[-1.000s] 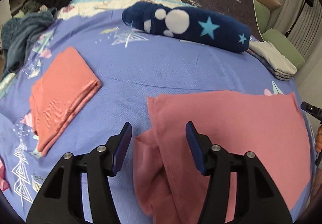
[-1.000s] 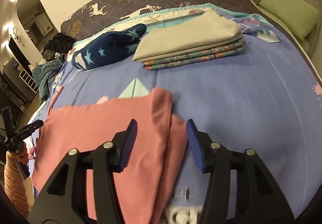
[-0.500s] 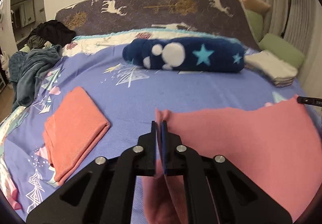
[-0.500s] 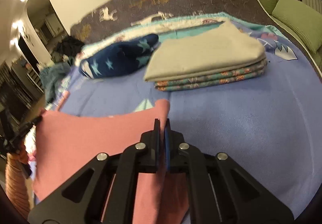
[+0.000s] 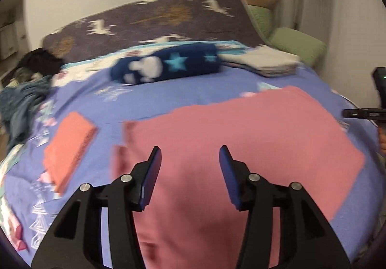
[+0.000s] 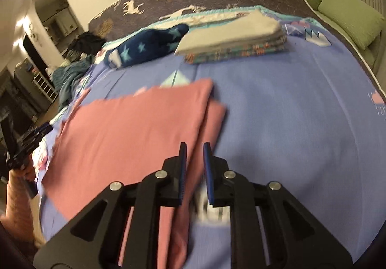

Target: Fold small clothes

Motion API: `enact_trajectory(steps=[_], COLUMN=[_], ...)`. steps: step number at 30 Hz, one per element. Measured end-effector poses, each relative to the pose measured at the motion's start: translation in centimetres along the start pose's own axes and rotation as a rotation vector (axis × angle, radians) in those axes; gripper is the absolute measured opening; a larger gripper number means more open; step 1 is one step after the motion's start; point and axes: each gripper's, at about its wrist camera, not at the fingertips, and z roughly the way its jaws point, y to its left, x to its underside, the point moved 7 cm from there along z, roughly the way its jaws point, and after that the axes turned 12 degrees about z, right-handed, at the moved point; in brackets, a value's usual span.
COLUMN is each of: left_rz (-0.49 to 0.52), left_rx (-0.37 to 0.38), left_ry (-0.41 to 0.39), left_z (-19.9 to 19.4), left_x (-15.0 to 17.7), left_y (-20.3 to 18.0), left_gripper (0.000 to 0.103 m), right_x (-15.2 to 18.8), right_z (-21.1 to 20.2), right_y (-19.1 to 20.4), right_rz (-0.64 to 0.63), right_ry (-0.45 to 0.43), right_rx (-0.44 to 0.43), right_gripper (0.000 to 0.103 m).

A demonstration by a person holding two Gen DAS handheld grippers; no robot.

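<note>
Leftward, a folded orange garment (image 5: 68, 148) lies on the blue bedspread (image 5: 168, 97). Next, the left gripper (image 5: 189, 167) hangs with fingers spread wide over the pink cloth (image 5: 241, 148) (spread flat mid-bed), gripping nothing. Rightmost, the right gripper (image 6: 195, 167) has fingers slightly parted above the cloth's right edge, released.

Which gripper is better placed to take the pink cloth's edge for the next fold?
Probably right: the right gripper hangs over the pink cloth at its edge; the left gripper is over its middle.

so that's one pink garment (image 5: 241, 148) spread out, one folded coral cloth (image 5: 68, 148), one navy star blanket roll (image 5: 166, 65), one folded linen stack (image 6: 234, 37), two green pillows (image 6: 349, 15)
</note>
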Motion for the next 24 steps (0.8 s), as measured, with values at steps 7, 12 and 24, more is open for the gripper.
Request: enact_trajectory(steps=[7,12,24], left_rz=[0.232,0.327,0.3], left_rx=[0.415,0.524,0.577], left_ry=[-0.001,0.051,0.093], left_z=[1.5,4.4,6.6], left_x=[-3.7,-4.6,-3.2], left_y=[-18.3,-26.1,-28.2], left_gripper=[0.051,0.051,0.054], right_x=[1.2,-2.0,-4.9], right_z=[-1.6,0.3,7.7], right_y=[-2.7,-2.8,-1.9], right_rz=[0.097,0.151,0.02], right_ry=[0.021,0.052,0.147], right_rx=[-0.051,-0.084,-0.041], right_gripper=[0.036,0.036,0.037])
